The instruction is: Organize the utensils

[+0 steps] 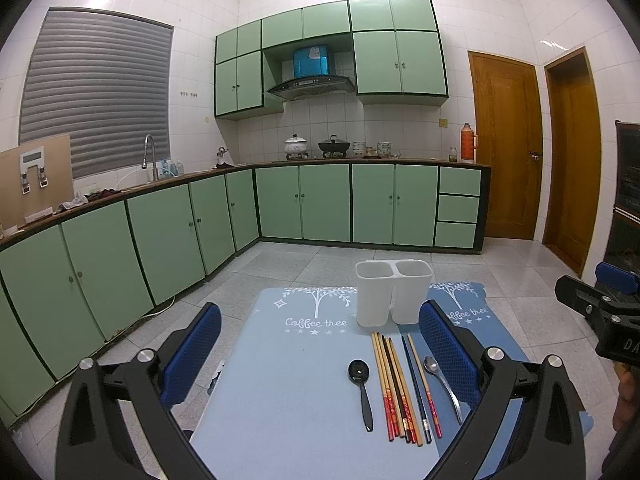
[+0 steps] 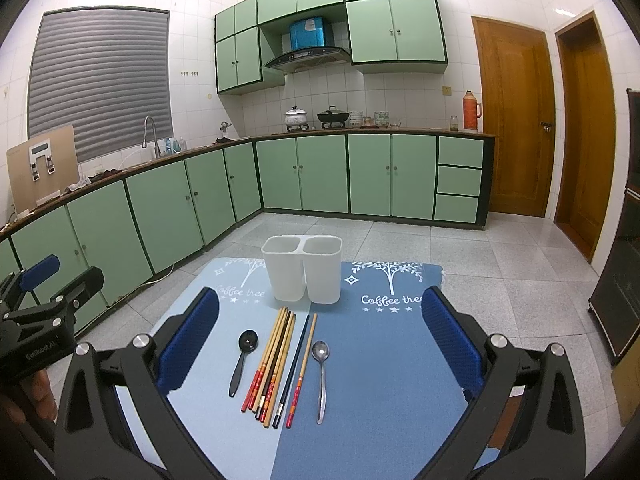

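A white two-compartment utensil holder (image 1: 393, 293) (image 2: 302, 269) stands empty at the far side of a blue mat (image 1: 288, 380) (image 2: 380, 360). In front of it lie a black spoon (image 1: 361, 386) (image 2: 242, 360), a bundle of several chopsticks (image 1: 400, 388) (image 2: 276, 368) and a metal spoon (image 1: 442, 384) (image 2: 321, 376), side by side. My left gripper (image 1: 320, 356) is open and empty above the mat's near side. My right gripper (image 2: 320, 344) is open and empty, with the utensils between its fingers in view.
The mat covers a small table above a grey tiled floor. Green kitchen cabinets (image 1: 320, 204) run along the left and back walls. Two wooden doors (image 1: 508, 148) are at the right. A dark cabinet (image 2: 624, 240) stands at the far right.
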Demonstrator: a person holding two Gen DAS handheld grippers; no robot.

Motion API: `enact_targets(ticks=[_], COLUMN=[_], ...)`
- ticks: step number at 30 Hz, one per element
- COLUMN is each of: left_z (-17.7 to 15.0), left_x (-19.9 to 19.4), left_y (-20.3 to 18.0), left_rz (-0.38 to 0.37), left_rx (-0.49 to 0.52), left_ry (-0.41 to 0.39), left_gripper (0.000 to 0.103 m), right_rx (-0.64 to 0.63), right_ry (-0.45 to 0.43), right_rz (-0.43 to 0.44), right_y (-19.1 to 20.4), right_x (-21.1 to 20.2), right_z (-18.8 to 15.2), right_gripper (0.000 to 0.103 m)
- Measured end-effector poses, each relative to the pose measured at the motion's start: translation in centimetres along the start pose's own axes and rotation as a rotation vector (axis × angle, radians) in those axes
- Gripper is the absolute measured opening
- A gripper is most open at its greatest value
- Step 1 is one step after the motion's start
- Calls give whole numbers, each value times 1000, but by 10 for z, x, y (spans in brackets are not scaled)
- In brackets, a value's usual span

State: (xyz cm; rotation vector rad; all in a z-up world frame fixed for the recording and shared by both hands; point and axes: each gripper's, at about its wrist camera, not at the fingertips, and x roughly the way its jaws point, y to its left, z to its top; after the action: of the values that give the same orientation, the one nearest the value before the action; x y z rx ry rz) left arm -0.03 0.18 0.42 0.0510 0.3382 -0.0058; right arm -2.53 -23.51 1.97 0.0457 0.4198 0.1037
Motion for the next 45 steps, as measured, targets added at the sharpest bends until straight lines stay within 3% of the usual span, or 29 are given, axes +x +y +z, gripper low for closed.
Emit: enact_targets(ticks=[45], left_z=[9], left_x=[0], left_y=[16], left_rz=[12], left_rx=[3], left_ry=[-1], left_gripper=[97], right_rx=[0], right_ry=[3], right_rz=[-1], right_y=[-3], right_x=[3], right_z=[0], right_gripper=[98])
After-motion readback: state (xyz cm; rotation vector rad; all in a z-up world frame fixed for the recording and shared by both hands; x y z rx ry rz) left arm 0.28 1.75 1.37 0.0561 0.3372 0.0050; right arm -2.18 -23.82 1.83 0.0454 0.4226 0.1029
